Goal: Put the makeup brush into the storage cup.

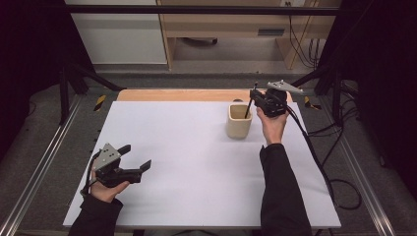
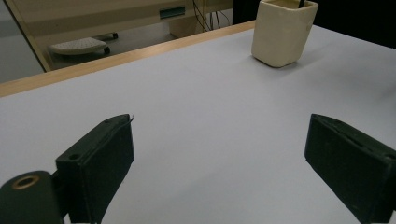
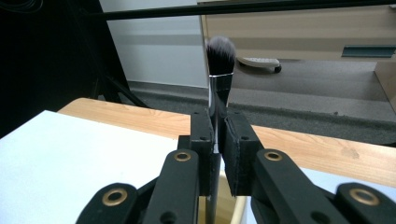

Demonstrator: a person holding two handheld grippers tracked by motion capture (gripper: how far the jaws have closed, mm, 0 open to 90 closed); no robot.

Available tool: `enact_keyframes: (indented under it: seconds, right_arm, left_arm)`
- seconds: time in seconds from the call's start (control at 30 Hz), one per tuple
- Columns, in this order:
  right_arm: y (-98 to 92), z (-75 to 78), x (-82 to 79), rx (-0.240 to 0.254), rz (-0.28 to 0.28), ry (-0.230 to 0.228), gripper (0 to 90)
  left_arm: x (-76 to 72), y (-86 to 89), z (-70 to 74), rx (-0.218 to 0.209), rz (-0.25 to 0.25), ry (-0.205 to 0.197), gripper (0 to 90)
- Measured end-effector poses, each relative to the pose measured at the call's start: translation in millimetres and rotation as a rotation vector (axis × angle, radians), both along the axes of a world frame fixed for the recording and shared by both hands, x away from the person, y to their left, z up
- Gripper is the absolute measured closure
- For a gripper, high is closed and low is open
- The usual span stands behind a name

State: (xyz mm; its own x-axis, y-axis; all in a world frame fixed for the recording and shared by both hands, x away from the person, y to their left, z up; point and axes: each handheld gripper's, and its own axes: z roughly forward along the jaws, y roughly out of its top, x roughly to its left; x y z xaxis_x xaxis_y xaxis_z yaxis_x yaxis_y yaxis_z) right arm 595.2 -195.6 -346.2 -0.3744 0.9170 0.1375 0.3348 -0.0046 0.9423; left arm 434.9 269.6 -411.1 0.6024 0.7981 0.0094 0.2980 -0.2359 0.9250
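Note:
A cream square cup (image 1: 239, 121) stands at the back right of the white table sheet (image 1: 187, 162). My right gripper (image 1: 255, 95) hovers just above and behind the cup, shut on a makeup brush (image 1: 250, 104) whose dark handle slants down into the cup's mouth. In the right gripper view the brush (image 3: 219, 70) stands upright between the closed jaws, its bristle head on top, and the cup's rim (image 3: 236, 210) lies below. My left gripper (image 1: 135, 158) rests low at the front left, open and with nothing between its fingers. Far ahead of it stands the cup (image 2: 282, 31).
A wooden table edge (image 1: 172, 95) runs along the back of the white sheet. Beyond it are a grey floor and pale wooden furniture (image 1: 221, 24). Metal rails (image 1: 39, 167) flank the table on both sides. A black cable (image 1: 319, 162) trails from the right gripper.

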Motion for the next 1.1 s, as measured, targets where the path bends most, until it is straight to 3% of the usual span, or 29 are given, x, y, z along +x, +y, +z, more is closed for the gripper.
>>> enact_keyframes:
  seconds: [0.6, 1.1]
  right_arm:
    - [6.2, -30.7, 5.0, -0.013, 0.008, 0.07, 83.3]
    - [3.8, -43.2, 5.2, -0.031, 0.002, 0.119, 80.5]
  left_arm:
    - [-0.1, -0.5, -0.5, 0.002, -0.003, -0.002, 7.6]
    - [0.1, -1.8, -1.3, 0.006, -0.007, 0.001, 7.6]
